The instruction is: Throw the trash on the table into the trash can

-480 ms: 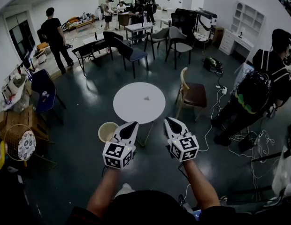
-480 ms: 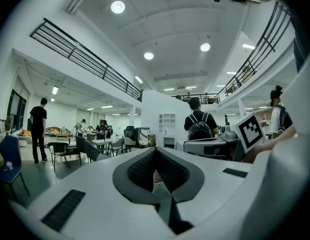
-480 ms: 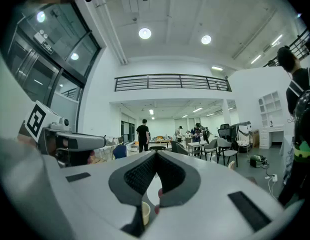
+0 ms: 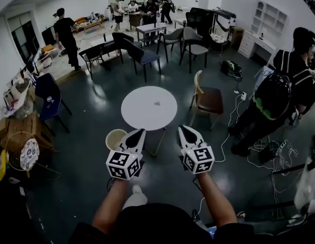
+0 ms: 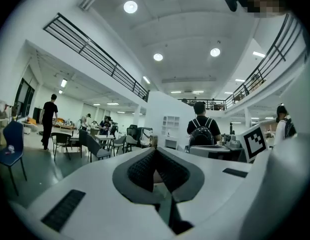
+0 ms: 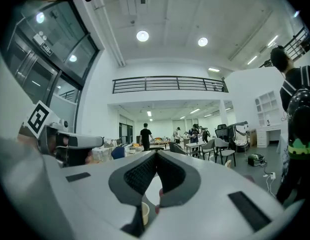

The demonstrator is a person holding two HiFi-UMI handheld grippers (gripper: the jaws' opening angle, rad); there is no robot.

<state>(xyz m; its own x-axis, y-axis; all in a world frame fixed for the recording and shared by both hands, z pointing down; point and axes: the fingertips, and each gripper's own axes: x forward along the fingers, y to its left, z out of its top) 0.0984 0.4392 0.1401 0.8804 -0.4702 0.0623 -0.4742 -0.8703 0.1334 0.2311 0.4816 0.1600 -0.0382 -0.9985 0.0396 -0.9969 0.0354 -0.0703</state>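
The only print in view was the black-and-white square code on each gripper's cube. A small dark piece of trash (image 4: 157,104) lay just right of the middle of the round white table (image 4: 142,113). It was too small to tell its long axis or which way it pointed. The trash can (image 4: 110,136) stood on the floor at the table's near-left edge. The left gripper (image 4: 138,132) and right gripper (image 4: 183,129) hung at the table's near side, tips toward it. Each had its jaws pressed together on nothing.
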